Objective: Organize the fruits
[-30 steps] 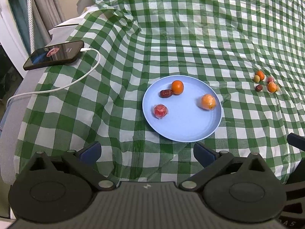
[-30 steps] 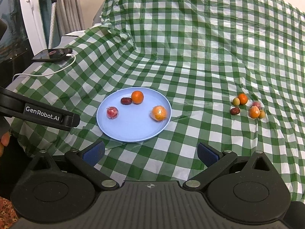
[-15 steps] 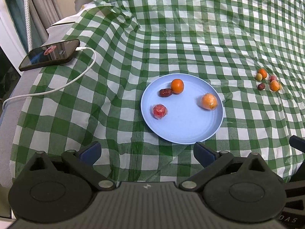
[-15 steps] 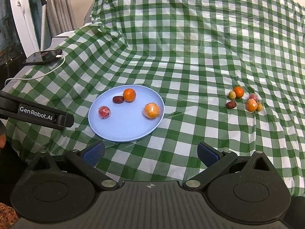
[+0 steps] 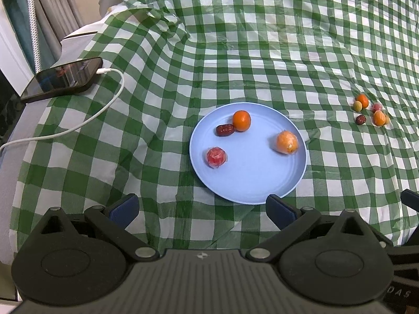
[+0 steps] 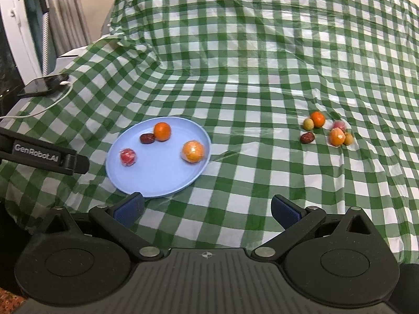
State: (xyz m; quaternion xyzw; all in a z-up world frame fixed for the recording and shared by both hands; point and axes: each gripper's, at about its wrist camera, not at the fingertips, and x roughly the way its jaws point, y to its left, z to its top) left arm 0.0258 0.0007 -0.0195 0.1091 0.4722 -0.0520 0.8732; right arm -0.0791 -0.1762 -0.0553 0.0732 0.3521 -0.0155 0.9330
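A light blue plate (image 5: pixel 251 183) (image 6: pixel 157 180) lies on the green checked cloth. On it are a small orange (image 5: pixel 241 121) (image 6: pixel 162 131), a dark red date (image 5: pixel 225 130) (image 6: pixel 147 138), a wrapped orange fruit (image 5: pixel 287 142) (image 6: pixel 193 151) and a wrapped red fruit (image 5: pixel 216 157) (image 6: pixel 128 157). To the right lies a cluster of several small fruits (image 5: pixel 370 110) (image 6: pixel 327 130) on the cloth. My left gripper (image 5: pixel 201 209) is open, empty, just short of the plate's near rim. My right gripper (image 6: pixel 207 210) is open, empty, near the plate's right edge.
A black phone (image 5: pixel 62 79) (image 6: pixel 43 87) with a white charging cable (image 5: pixel 78 127) lies at the far left edge of the cloth. Curtains and a white frame (image 6: pixel 15 39) stand beyond the left edge. The left gripper's arm (image 6: pixel 44 154) shows at the right wrist view's left.
Both grippers have drifted a little; in the right wrist view the plate and fruit cluster have slid left and up. Both stay open and empty. No fruit has moved.
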